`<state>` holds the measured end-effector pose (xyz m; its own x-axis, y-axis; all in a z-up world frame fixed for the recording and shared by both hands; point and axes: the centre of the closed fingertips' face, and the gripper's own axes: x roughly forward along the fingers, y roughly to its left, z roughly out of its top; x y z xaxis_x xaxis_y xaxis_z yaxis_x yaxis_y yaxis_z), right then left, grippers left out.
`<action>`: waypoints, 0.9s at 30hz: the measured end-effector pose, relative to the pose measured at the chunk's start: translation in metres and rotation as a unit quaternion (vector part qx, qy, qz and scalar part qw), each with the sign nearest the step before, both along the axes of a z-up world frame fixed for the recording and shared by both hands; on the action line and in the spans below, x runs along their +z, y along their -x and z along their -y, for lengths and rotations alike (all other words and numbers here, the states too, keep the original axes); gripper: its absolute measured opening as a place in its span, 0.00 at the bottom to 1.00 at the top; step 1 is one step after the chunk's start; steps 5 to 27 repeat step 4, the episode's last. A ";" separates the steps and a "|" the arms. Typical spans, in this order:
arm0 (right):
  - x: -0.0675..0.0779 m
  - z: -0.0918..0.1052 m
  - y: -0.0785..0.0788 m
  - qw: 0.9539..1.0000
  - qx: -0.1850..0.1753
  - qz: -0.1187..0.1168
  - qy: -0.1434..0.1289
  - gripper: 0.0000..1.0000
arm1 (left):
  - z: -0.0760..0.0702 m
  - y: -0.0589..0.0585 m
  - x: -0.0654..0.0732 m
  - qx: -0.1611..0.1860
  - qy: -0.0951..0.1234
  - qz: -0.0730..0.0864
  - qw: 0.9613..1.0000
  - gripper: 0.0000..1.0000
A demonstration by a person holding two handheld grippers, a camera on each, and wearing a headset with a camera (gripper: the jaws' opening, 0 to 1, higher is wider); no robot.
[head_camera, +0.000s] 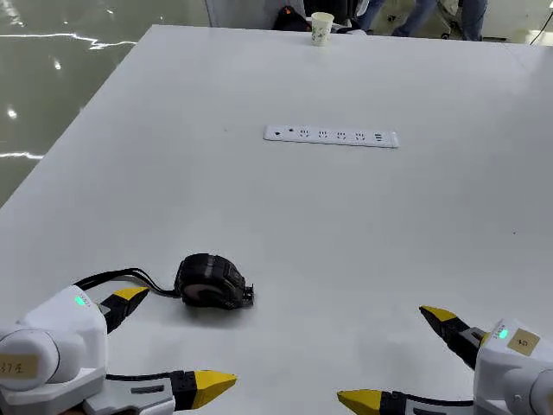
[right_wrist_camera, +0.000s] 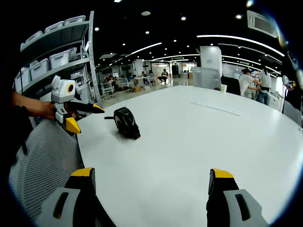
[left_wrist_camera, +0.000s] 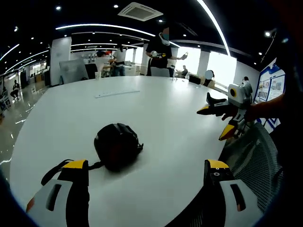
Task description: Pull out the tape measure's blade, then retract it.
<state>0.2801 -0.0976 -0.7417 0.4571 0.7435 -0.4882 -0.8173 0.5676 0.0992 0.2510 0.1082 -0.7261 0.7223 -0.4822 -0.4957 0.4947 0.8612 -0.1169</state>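
Observation:
A black tape measure (head_camera: 212, 281) lies on the white table (head_camera: 302, 207) near its front edge, a black wrist strap (head_camera: 112, 278) trailing to its left; no blade is drawn out. It also shows in the left gripper view as the tape measure (left_wrist_camera: 117, 145) and in the right gripper view as the tape measure (right_wrist_camera: 126, 122). My left gripper (head_camera: 173, 339) stands open just short of it, yellow-tipped jaws wide apart, nothing between them. My right gripper (head_camera: 402, 356) stands open at the front right, well clear of the tape.
A white power strip (head_camera: 331, 136) lies across the table's middle. A paper cup (head_camera: 321, 28) stands at the far edge. People stand beyond the table. A mesh chair back (right_wrist_camera: 47, 156) sits at the near edge.

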 end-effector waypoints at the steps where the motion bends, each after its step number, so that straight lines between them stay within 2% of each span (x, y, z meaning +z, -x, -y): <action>1: 0.000 0.000 0.000 1.000 0.000 0.000 0.002 0.99 | 0.000 0.000 0.000 0.000 0.001 0.000 1.000 0.99; 27: 0.000 0.000 0.000 1.000 0.000 0.000 -0.001 0.99 | 0.000 0.000 0.001 0.000 0.001 0.001 1.000 0.99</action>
